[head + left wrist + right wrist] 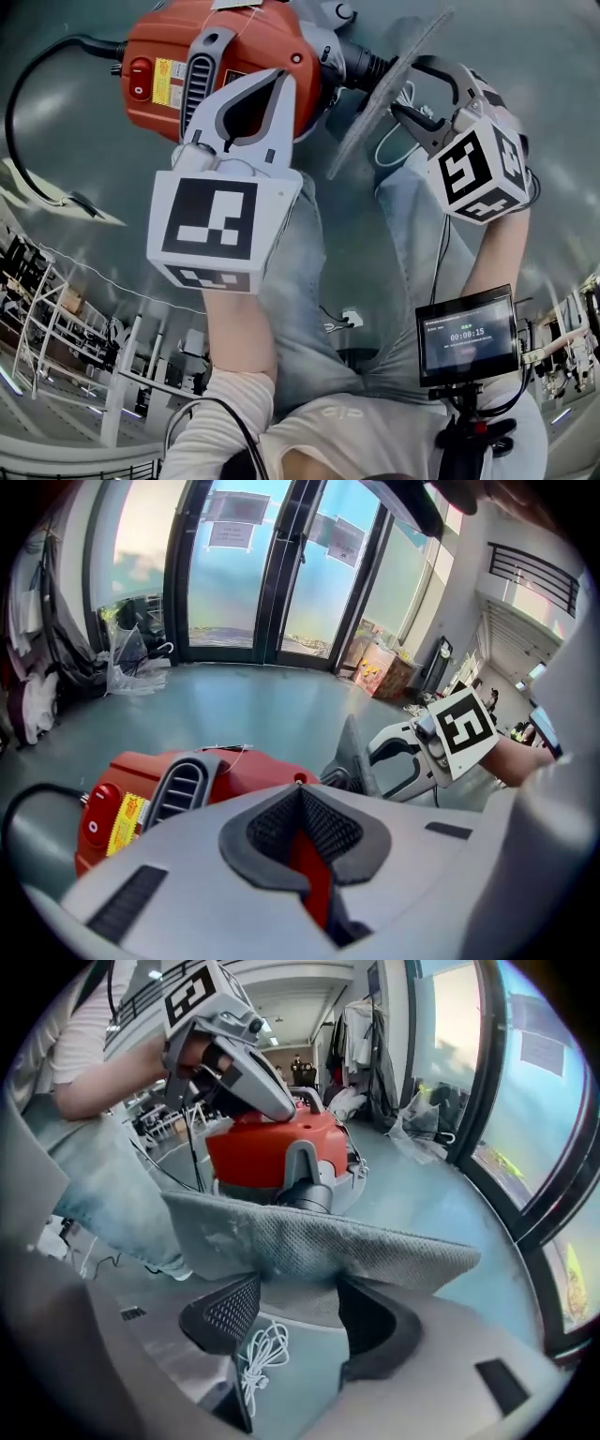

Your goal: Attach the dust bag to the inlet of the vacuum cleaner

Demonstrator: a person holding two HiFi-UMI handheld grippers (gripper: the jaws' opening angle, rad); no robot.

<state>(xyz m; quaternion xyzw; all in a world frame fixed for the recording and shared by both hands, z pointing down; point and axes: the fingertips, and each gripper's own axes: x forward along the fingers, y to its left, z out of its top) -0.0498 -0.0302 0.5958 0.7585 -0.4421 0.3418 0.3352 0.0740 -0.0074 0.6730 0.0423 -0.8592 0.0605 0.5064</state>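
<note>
The red vacuum cleaner lies on the grey floor, and its black inlet points right. My left gripper is shut, its tips down on the red body; red shows in the slit between the jaws. The grey mesh dust bag stands edge-on against the inlet. My right gripper is at the bag's lower edge, its jaws wide apart. The fabric dips between the two pads. I do not see them pressing on it. Whether the bag's collar sits on the inlet is hidden.
A black power cord loops off the vacuum's left end. A coiled white cable lies on the floor under the right gripper. The person's jeans-clad legs and a small screen are below. Glass doors stand beyond.
</note>
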